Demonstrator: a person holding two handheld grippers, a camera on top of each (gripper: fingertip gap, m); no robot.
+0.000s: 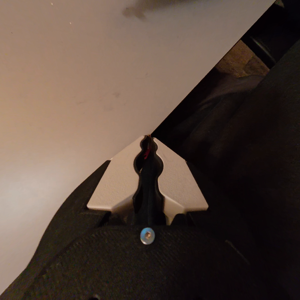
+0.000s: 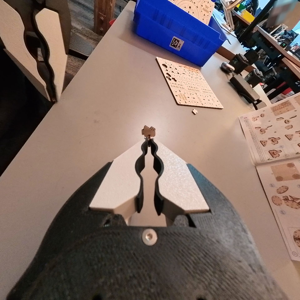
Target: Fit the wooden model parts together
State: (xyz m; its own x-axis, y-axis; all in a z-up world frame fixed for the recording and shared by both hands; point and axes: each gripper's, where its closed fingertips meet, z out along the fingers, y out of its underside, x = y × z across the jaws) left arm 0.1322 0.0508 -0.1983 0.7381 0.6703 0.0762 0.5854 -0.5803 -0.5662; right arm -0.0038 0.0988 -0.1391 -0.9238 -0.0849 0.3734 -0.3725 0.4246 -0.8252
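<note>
My right gripper (image 2: 148,140) is shut on a small light wooden piece (image 2: 148,130). It pinches the piece by its lower stub, and the piece stands up above the fingertips, over the grey table (image 2: 90,133). My left gripper (image 1: 148,137) is shut right at the table's edge (image 1: 186,100). A thin reddish sliver (image 1: 146,153) shows between its pads, and a small brownish tip pokes out at the front. In the right wrist view the left gripper (image 2: 54,97) hangs at the table's left edge, fingers together.
A flat wooden sheet with cut-outs (image 2: 190,84) lies ahead, with one loose small wooden piece (image 2: 194,111) near it. A blue bin (image 2: 177,30) stands behind. An open instruction booklet (image 2: 276,146) lies right. Black devices (image 2: 241,84) sit at the far right. Dark fabric (image 1: 243,154) lies beyond the table edge. Left tips to right tips: about 15 centimeters.
</note>
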